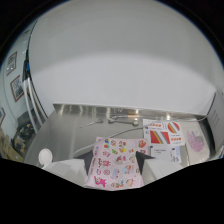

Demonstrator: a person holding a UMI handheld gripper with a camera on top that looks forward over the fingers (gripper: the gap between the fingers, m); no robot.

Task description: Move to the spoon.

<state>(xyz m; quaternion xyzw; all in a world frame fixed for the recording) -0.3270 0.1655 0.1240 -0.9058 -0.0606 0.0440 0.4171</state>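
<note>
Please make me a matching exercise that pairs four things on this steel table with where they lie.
Things:
1. spoon
2. sticker sheet
3. white ball
4. striped card

Places:
A. left of the sticker sheet
B. by the table's back rim
C. beyond the sticker sheet, to its right
D. closest, at the fingers

Pairs: 1-B, 2-D, 3-A, 4-C

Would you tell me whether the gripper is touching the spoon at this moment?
Apart. The gripper view shows the spoon lying on the steel counter well beyond the gripper, whose open fingers flank the sticker sheet.
</note>
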